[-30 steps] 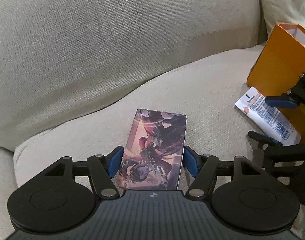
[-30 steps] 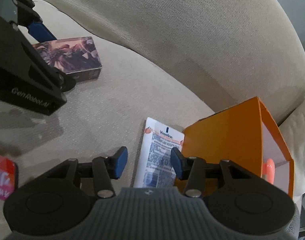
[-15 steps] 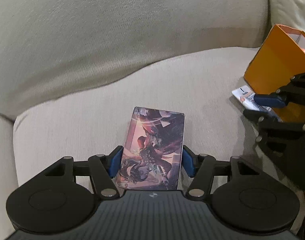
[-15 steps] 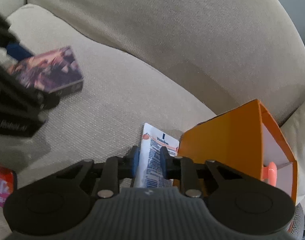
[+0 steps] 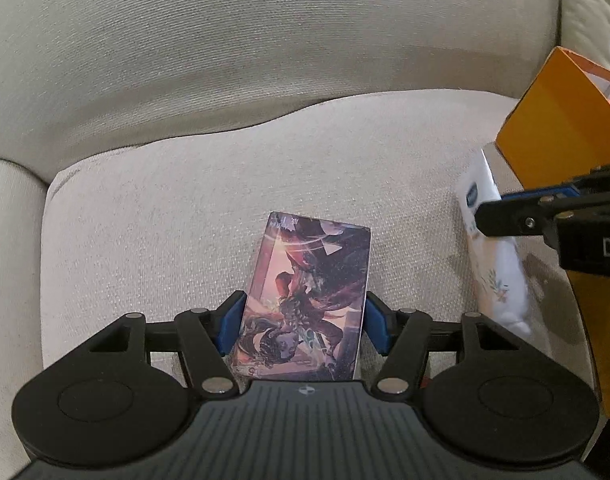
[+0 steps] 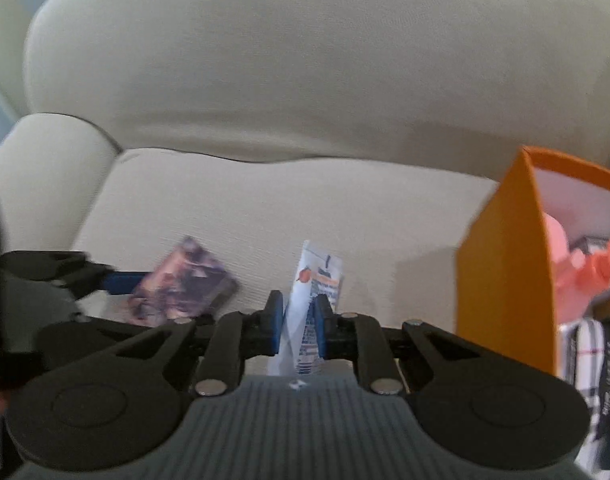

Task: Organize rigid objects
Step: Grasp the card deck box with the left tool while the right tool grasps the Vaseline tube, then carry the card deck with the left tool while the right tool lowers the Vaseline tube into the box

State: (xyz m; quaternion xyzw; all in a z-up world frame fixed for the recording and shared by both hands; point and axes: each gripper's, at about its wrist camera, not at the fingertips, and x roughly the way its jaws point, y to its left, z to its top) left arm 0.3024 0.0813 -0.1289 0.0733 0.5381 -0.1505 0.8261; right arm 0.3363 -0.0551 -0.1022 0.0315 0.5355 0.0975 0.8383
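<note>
Both jaws are occupied now. On the left gripper (image 5: 303, 326) they stand fairly wide and press on the long sides of the illustrated card box (image 5: 305, 300), near its lower end. On the right gripper (image 6: 297, 330) they have just been closing and are now narrow, pinching the white Vaseline tube (image 6: 309, 304) across its flat body. The card box appears a little above the sofa seat (image 5: 185, 220), tilted slightly, and the tube hangs free of the cushion, just beside the orange paper bag (image 6: 505, 272), which stands open at the right with a pink thing and other items inside. I judge the card box to be stiff and light, with a smooth printed surface that could slip, so a hold on the two long sides, closer to the middle, would be more secure. The tube looks soft and thin; it bends between the blue pads (image 6: 273, 322), so it may twist or slide down. A hold nearer its thick cap end would probably carry it better to the bag.
</note>
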